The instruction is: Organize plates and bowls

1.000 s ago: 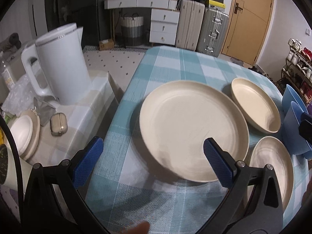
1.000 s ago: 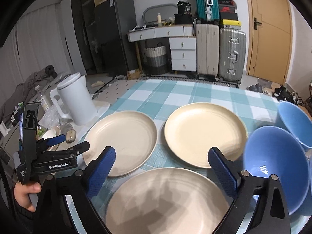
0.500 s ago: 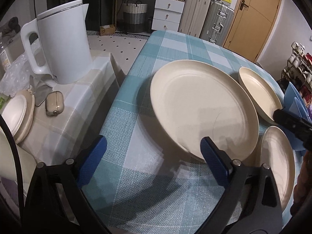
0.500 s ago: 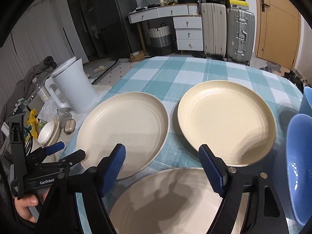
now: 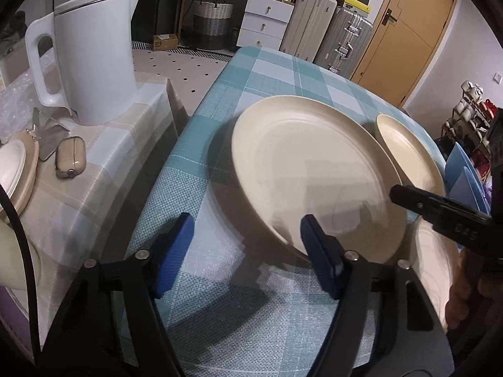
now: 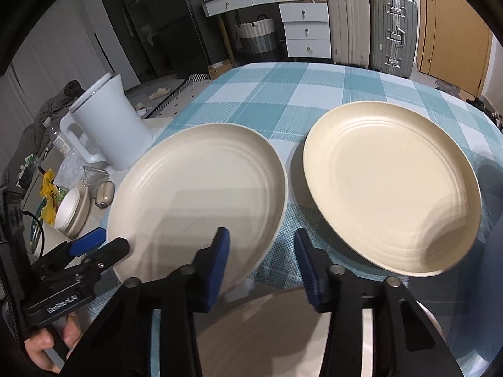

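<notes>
Two grippers closing, nothing clamped: left gripper (image 5: 245,251) straddles plate (image 5: 311,169) rim; right gripper (image 6: 261,264) empty.

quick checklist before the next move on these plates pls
1. Left gripper lined up on the left plate: ok. Its jaws have just been closing and the plate's near rim sits between them.
2. Left gripper clamped on that rim: not ok, a gap shows beside the outer pad.
3. Right gripper holding a plate: not ok. Its jaws have just been closing, but nothing is pressed between its pads.
4. Near plate rim within the right gripper's bite: cannot tell, the fingers hide it.
5. Right plate clear of both grippers: ok.
6. Kettle away from the plates: ok, it stands on the side table.
</notes>
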